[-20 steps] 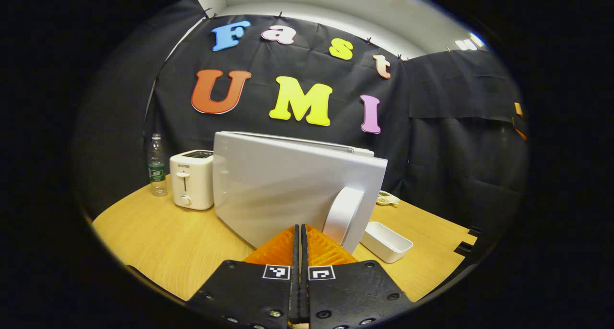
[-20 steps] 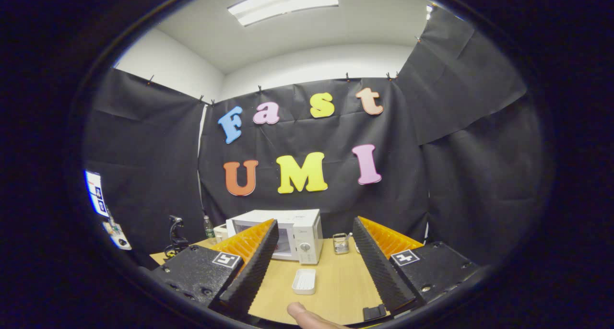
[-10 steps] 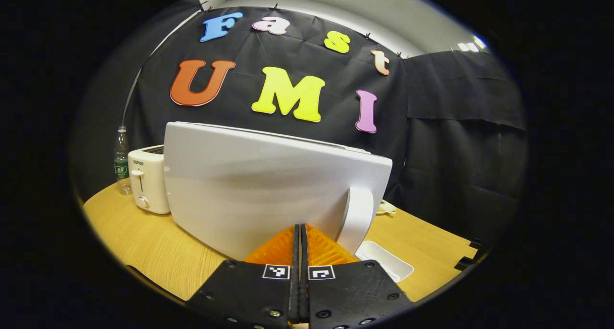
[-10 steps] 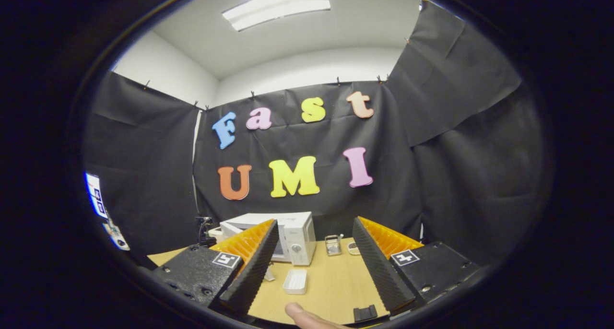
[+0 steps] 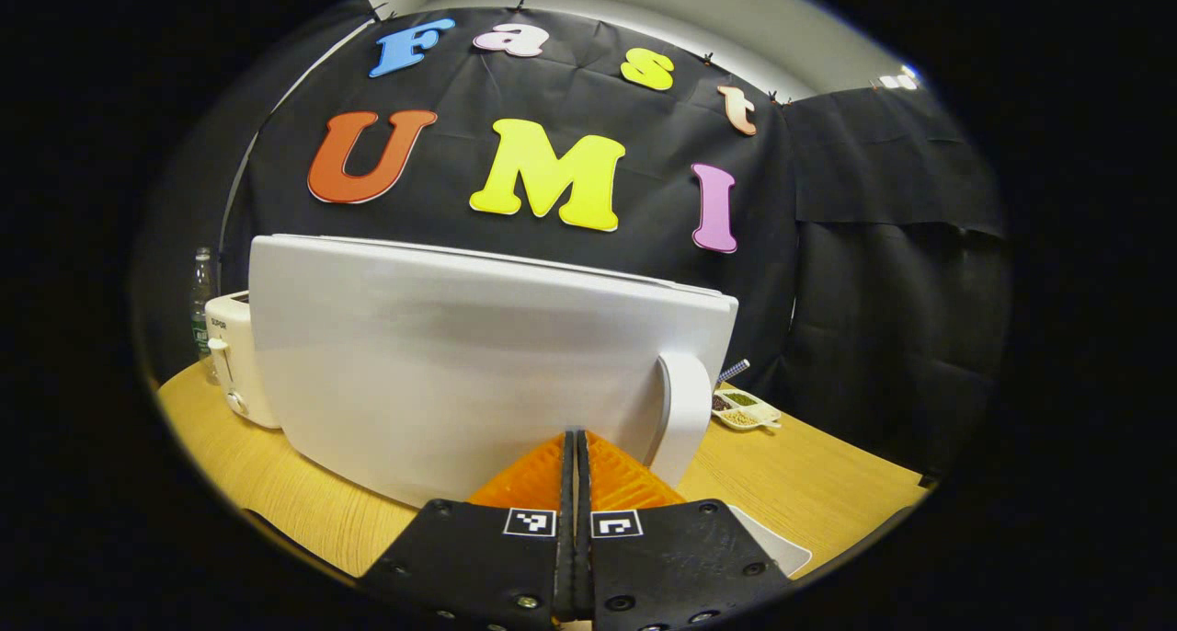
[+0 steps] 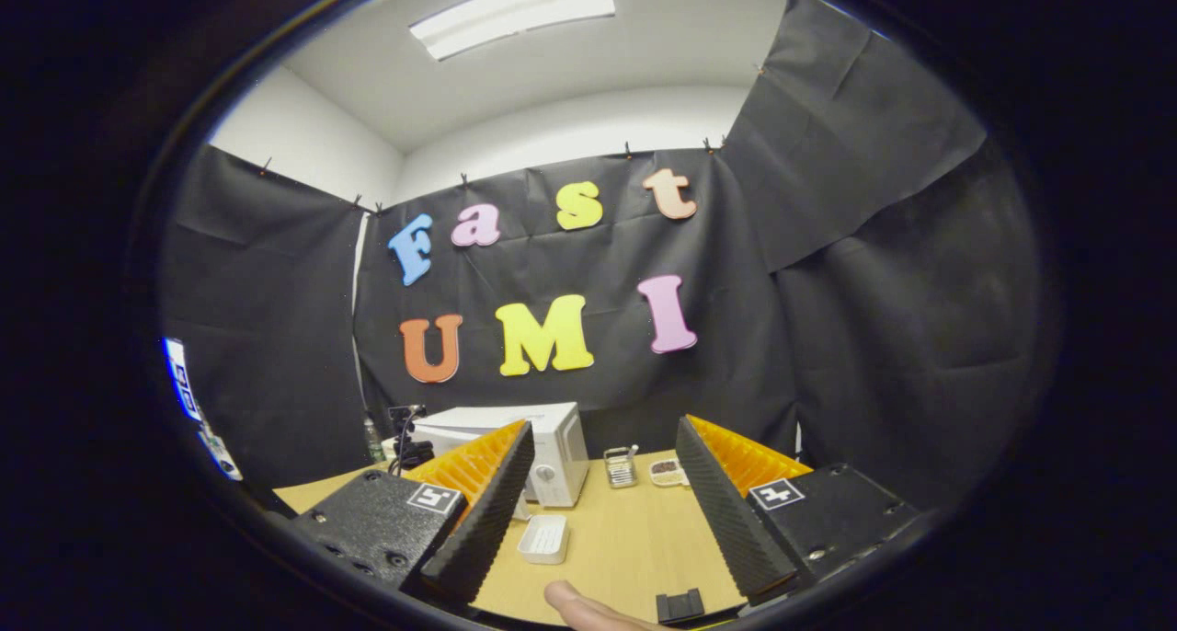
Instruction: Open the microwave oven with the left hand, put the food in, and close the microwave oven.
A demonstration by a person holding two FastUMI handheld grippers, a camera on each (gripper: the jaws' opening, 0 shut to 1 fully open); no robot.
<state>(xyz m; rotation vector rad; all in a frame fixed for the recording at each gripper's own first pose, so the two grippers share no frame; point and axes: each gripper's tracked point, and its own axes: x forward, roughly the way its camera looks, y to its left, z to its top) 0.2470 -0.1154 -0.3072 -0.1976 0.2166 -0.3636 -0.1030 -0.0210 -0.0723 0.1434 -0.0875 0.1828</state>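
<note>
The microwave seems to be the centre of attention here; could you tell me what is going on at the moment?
A person holds a tool in each hand. In the left gripper view, the left tool, fingers shut together, is right up against the white microwave door, beside its handle; whether it is pressing the door cannot be told. The right tool hangs open, holding nothing, well back from the microwave. A white tray lies on the wooden table in front of the oven.
</note>
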